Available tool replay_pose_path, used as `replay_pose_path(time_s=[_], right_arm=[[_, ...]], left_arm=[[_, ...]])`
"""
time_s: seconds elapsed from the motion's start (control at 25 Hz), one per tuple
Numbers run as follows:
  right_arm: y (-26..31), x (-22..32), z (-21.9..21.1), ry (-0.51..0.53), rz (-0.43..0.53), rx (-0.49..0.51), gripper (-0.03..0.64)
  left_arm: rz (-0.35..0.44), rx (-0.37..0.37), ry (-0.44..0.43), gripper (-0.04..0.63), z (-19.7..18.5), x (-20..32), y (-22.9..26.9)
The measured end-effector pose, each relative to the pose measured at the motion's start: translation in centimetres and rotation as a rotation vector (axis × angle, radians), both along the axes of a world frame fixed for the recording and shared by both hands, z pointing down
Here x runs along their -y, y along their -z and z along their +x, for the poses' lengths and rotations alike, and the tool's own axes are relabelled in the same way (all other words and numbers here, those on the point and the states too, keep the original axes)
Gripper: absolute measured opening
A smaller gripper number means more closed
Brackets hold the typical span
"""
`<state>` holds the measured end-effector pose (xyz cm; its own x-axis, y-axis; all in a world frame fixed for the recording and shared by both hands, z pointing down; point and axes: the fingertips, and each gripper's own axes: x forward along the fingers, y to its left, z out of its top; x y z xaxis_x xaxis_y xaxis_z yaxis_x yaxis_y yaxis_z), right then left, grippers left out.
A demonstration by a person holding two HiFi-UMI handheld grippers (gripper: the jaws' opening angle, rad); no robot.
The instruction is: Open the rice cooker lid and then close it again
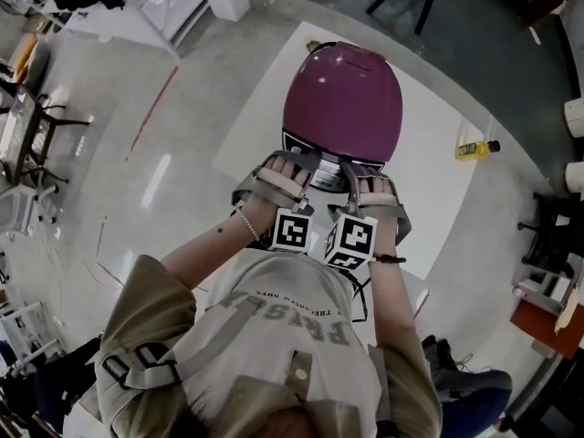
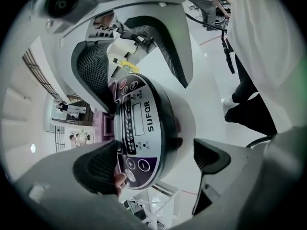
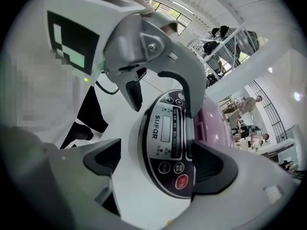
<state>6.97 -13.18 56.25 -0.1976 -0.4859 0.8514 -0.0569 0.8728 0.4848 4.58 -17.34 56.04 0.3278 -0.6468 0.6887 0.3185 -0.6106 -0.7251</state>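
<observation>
Purple rice cooker (image 1: 342, 99), lid shut, sits on the white counter (image 1: 438, 181). Its long axis runs away from me and its control panel (image 3: 169, 135) faces me. My left gripper (image 1: 290, 161) and right gripper (image 1: 365, 173) flank that panel, jaws apart, gripping nothing.

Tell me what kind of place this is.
Probably a lab or workshop, not a home kitchen: the purple rice cooker stands on a white table, a red tape line marks the polished floor, and equipment desks stand alongside.
</observation>
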Motion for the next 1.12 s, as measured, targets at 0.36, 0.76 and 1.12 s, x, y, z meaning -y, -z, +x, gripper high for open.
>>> replay_pose_path(time_s=[0.36, 0.76, 1.12], right_arm=[[0.15, 0.22, -0.09, -0.013, -0.017, 0.069, 0.442], [0.22, 0.28, -0.33, -0.025, -0.033, 0.094, 0.450], [0.31, 0.26, -0.43, -0.017, -0.039, 0.141, 0.459]], left_arm=[[-0.073, 0.026, 0.000, 0.511, -0.18, -0.37, -0.53], [-0.053, 0.011, 0.005, 0.511, -0.14, -0.07, -0.53], [-0.095, 0.004, 0.018, 0.512, -0.02, -0.29, -0.36]])
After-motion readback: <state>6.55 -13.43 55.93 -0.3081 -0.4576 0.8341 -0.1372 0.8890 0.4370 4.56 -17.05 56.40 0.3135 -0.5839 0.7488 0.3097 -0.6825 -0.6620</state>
